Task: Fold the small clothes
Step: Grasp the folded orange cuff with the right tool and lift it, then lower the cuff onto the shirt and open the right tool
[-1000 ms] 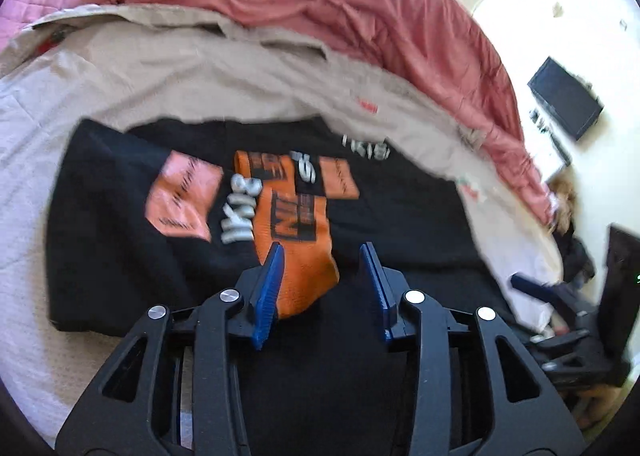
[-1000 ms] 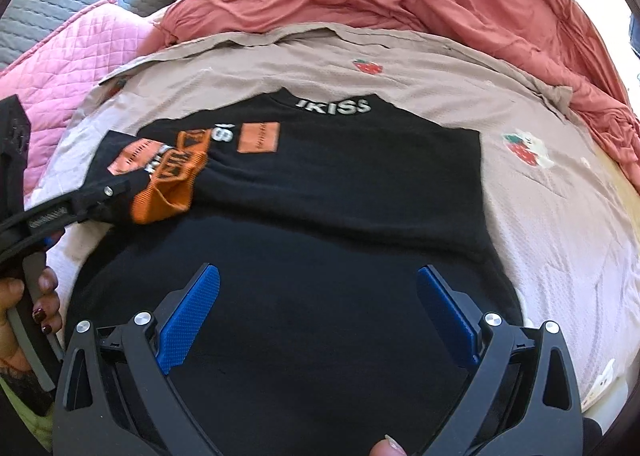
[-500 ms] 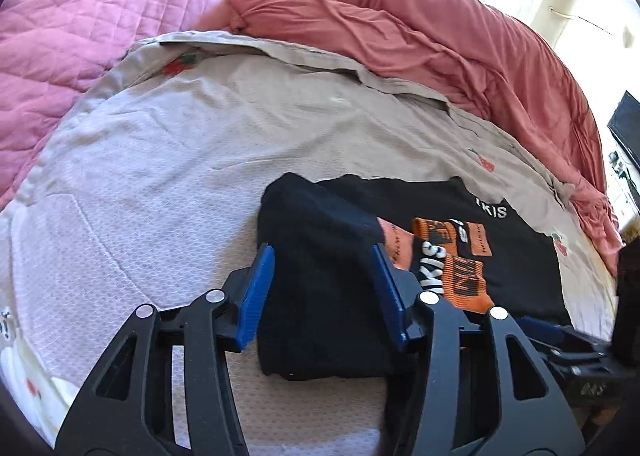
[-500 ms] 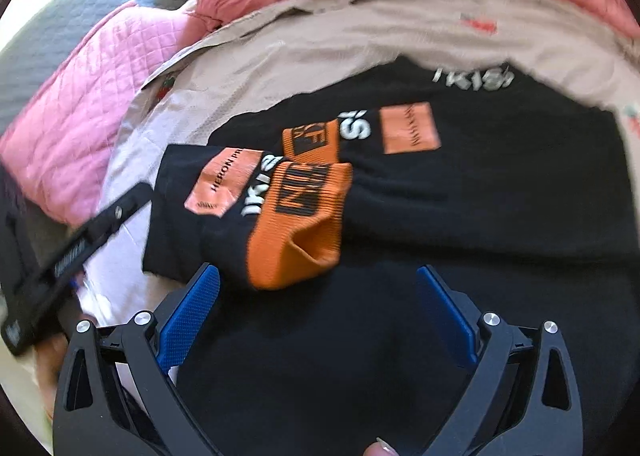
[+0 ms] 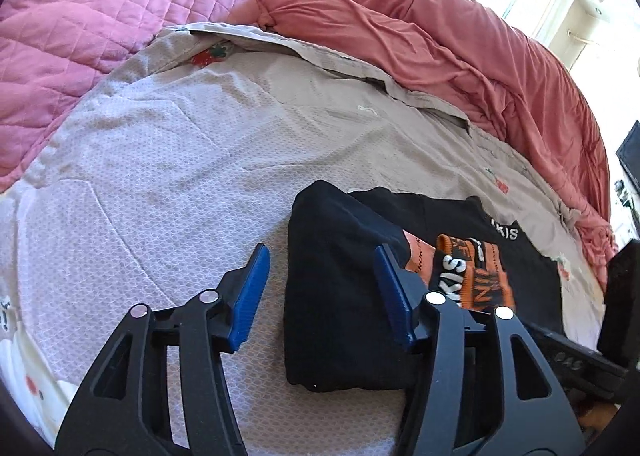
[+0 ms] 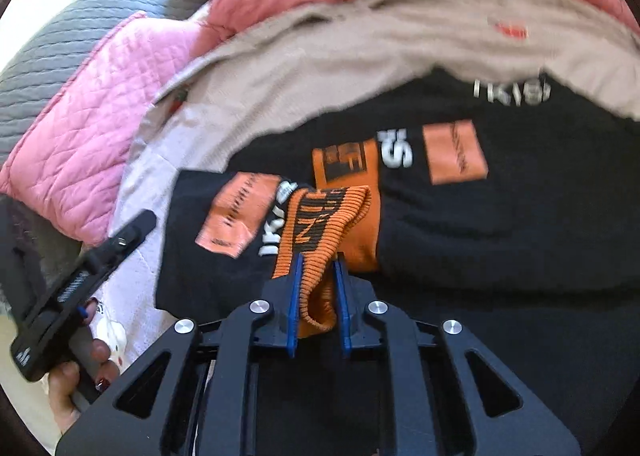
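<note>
The black top (image 6: 460, 223) is a light, floppy knit that will sag and slide wherever it is not supported, so it looks best taken by its firmer parts — the ribbed orange cuff (image 6: 320, 240) or a doubled edge — rather than by the loose middle. It lies spread on the pale bedspread (image 5: 168, 159), sleeve folded across the body, with the pink quilt (image 5: 80, 15) and the rumpled red duvet (image 5: 460, 55) beyond it.

The right gripper (image 6: 318, 296) has its blue pads pressed together on the cuff, which bunches between them and rises a little off the cloth beneath; the rib gives a sure bite, though a thin knit can creep out if pulled fast.

The left gripper (image 5: 324, 296) is spread, pinching nothing. The folded shoulder edge of the top sits between its fingers and just ahead, nearer the right-hand pad (image 5: 390, 296) (whether that pad touches the cloth I cannot tell). In my judgement that edge is the natural hold for the next fold
</note>
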Tool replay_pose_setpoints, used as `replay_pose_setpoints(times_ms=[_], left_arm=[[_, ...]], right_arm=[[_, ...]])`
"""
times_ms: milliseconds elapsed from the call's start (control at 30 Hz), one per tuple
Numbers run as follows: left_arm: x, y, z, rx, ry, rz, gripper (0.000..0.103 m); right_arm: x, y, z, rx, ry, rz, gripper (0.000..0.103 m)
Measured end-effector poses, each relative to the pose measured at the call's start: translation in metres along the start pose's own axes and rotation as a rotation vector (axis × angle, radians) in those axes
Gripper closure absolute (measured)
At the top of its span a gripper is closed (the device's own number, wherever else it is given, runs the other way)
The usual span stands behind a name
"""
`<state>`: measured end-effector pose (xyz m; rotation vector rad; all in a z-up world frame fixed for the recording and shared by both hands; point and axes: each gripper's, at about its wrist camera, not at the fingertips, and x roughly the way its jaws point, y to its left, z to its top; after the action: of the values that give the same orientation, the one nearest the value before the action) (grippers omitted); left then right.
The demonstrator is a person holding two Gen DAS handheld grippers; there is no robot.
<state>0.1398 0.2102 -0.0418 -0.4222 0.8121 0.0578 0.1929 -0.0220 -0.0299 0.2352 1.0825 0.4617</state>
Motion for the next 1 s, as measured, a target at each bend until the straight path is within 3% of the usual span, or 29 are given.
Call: replay_pose_setpoints(times_ms=[133, 300, 600, 767, 1000], left_arm=[[-0.004, -0.003, 0.001, 0.005, -0.021, -0.022, 0.051], [-0.005, -0.009, 0.001, 0.011, -0.034, -0.060, 0.050], [0.007, -0.027, -0.007, 0.056, -0.018, -0.093, 0.050], [0.015, -0.053, -0.017, 0.123, -0.012, -0.144, 0.050], [0.030, -0.099, -0.024, 0.254, -0.006, -0.180, 0.045]], right_arm=[[-0.033, 0.002, 0.009, -0.078, -0.092, -0.022, 0.091], [-0.074, -0.003, 0.023, -0.187, -0.195, -0.132, 0.091], [-0.116, -0.060, 0.035, -0.183, -0.297, -0.314, 0.091], [-0.125, -0.099, 0.038, -0.130, -0.303, -0.407, 0.091], [-0.119, -0.142, 0.032, -0.073, -0.260, -0.480, 0.100]])
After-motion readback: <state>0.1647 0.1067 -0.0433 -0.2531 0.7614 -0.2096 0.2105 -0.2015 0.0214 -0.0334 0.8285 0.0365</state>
